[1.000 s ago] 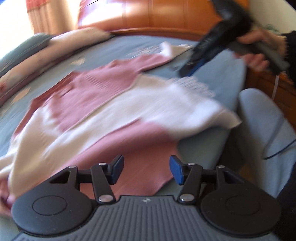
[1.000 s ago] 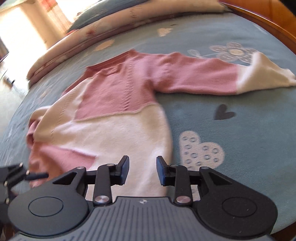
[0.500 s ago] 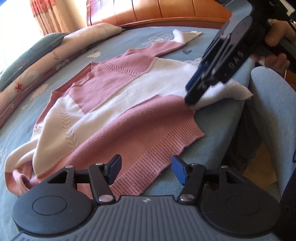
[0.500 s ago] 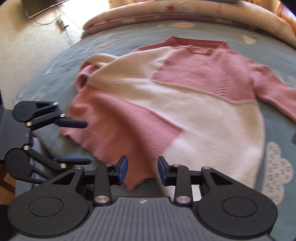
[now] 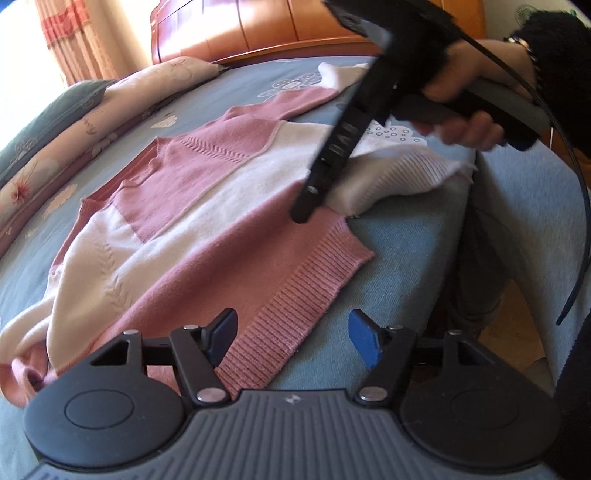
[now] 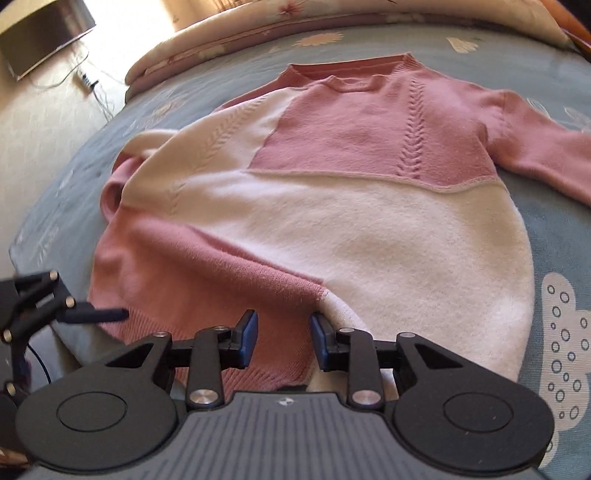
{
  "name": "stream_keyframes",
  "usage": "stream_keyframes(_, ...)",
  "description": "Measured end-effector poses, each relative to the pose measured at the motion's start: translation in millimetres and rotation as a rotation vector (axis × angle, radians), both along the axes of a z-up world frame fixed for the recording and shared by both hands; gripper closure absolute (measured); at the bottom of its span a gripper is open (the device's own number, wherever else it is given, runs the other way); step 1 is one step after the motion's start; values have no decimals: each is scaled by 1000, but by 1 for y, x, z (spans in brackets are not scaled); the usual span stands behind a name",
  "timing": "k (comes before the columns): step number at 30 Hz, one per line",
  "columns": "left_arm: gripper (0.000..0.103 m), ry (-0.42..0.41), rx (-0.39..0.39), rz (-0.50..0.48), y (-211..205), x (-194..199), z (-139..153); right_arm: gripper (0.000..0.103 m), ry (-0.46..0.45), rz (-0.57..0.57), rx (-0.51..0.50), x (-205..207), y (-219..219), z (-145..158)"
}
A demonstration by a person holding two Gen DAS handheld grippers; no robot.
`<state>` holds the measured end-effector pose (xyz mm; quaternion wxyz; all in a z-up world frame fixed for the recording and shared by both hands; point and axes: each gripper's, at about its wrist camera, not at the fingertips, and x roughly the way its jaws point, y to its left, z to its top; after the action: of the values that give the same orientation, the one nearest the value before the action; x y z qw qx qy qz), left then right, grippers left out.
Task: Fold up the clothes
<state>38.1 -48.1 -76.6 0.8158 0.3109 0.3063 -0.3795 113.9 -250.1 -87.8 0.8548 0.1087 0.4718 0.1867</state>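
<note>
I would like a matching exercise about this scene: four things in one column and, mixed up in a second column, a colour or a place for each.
Things:
1. sweater
2. bedspread
3. headboard
4. pads of the left tongs

Descriptions:
A. blue, near the ribbed hem
B. orange-brown wood, at the far end of the bed
C. pink and cream, spread flat
D. grey-blue with flower and heart prints

Pairs: 1-C, 2-D, 3-B, 4-A
</note>
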Motion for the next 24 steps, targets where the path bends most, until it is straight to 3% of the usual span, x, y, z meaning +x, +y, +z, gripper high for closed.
stream_keyframes(6,35,-42,64,-41,-15,6,-16,68,27,-26,59,7,-6,-4)
stream_keyframes(14,33,-171,137,-90,-19,6,-24,69,35,-44,107,16,-14,-7)
stream_keyframes(19,33,-172,115,-74,-15,14,-19,68,33,-47,115,18,-15,-7)
stream_keyframes(24,33,-91,28,-19,-10,33,-9,67,30,-29,101,17,-14,-6)
